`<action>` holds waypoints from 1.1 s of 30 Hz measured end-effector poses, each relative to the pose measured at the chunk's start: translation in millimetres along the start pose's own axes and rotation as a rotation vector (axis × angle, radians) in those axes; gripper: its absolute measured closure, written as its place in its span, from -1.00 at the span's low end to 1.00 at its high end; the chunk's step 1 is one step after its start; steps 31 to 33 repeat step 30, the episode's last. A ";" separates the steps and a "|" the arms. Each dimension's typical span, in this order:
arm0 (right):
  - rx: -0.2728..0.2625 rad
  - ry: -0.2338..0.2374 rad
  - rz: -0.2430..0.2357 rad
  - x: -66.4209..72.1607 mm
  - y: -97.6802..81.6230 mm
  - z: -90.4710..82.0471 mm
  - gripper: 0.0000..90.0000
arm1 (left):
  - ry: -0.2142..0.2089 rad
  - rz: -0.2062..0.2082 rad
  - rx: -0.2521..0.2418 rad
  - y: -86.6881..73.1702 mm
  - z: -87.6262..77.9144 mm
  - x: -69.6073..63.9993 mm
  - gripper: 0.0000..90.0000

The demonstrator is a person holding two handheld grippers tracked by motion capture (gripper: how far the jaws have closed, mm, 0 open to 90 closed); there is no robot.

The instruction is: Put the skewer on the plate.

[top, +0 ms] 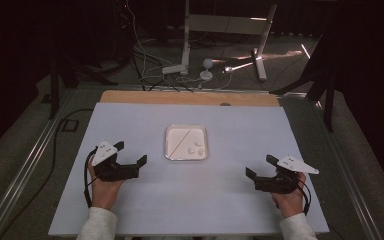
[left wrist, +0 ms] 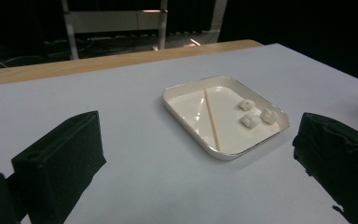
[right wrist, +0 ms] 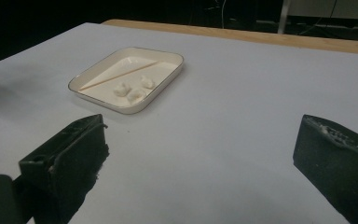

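A white square tray [top: 168, 145] sits in the middle of the pale table. In it lie a thin wooden stick [top: 182, 140], set diagonally, and three small white lumps [top: 196, 147]. My left gripper [top: 130, 152] rests on the table to the tray's left, open, with nothing between its jaws. My right gripper [top: 260, 166] is lower right of the tray, also open and holding nothing. From the left gripper [left wrist: 198, 140], the tray [left wrist: 189, 130], stick [left wrist: 212, 119] and lumps [left wrist: 251, 119] lie just ahead. The right gripper [right wrist: 201, 140] looks at the tray [right wrist: 121, 108] farther off, to its left.
A wooden strip [top: 190, 97] runs along the table's far edge. Beyond it, white stand legs [top: 185, 45] and cables [top: 145, 65] lie on the floor. Metal rails [top: 25, 170] run along both sides of the table. The surroundings are dark.
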State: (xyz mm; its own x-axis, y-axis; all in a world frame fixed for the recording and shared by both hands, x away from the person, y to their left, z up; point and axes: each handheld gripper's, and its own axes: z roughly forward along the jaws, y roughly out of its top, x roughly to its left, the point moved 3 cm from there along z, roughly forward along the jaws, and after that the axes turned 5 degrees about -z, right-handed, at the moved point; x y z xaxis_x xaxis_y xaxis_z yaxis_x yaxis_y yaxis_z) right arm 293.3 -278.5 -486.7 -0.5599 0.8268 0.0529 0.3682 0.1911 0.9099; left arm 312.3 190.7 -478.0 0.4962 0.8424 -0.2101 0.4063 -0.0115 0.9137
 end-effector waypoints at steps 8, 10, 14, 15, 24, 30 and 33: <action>-0.002 -0.008 -0.005 -0.9 -4.2 -0.9 -0.95 | 0.015 -0.009 -0.012 -6.9 -15.2 6.4 -0.96; -0.008 -0.012 0.002 -1.4 -4.8 -0.8 -0.95 | 0.016 -0.005 -0.010 -9.0 -18.9 6.2 -0.96; -0.010 -0.009 0.005 -1.6 -6.6 -0.1 -0.95 | 0.029 -0.001 -0.021 -11.1 -27.3 8.8 -0.96; -0.012 -0.009 0.005 -1.7 -6.8 0.0 -0.95 | 0.033 -0.006 -0.028 -11.2 -29.5 9.5 -0.96; -0.009 -0.011 0.002 -3.7 -8.2 1.5 -0.95 | 0.068 -0.019 -0.048 -13.2 -36.2 17.8 -0.96; -0.005 -0.014 0.003 -4.3 -9.8 2.2 -0.95 | 0.076 -0.027 -0.044 -14.2 -35.5 19.0 -0.96; -0.005 -0.014 0.003 -4.3 -9.8 2.2 -0.95 | 0.076 -0.027 -0.044 -14.2 -35.5 19.0 -0.96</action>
